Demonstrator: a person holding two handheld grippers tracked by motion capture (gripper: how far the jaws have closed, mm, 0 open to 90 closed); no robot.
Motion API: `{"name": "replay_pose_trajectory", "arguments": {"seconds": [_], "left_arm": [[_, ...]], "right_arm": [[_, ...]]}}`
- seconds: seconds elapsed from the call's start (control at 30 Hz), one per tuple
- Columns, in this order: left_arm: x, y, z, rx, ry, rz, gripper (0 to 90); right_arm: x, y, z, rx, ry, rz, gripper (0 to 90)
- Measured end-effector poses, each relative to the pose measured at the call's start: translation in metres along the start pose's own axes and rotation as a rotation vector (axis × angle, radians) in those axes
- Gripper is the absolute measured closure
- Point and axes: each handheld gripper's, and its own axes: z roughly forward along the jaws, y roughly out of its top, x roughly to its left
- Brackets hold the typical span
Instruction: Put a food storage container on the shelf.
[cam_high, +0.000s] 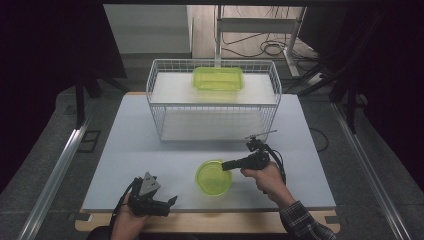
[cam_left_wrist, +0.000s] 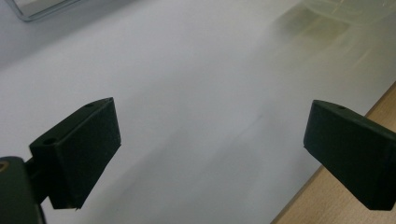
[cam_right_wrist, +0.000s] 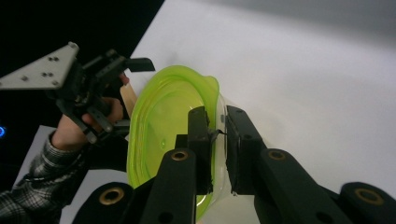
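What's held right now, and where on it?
The right gripper pinches the round green container by its rim wall, one finger inside, one outside. The left gripper is open, holding nothing.

You're in a lab recording setup: black curtains (cam_high: 40, 75) at both sides, loose cables (cam_high: 260, 47) on the floor top centre, aluminium rails (cam_high: 55, 175).

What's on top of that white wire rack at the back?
A green rectangular container sits on the wire rack's upper shelf. Whether anything lies inside it cannot be told from here; the lower shelf looks bare.
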Motion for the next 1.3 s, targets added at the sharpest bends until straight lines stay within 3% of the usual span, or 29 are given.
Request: {"name": "replay_pose_trajectory", "arguments": {"seconds": [0.7,1.3], "left_arm": [[0.0,0.0,0.0,0.003,-0.006,0.001,3.7],[0.0,0.0,0.0,0.004,-0.011,0.001,4.0]], "right_arm": [[0.017,0.018,-0.04,-0.102,-0.008,0.014,81.1],[0.041,0.053,-0.076,-0.19,-0.041,-0.011,81.0]]}}
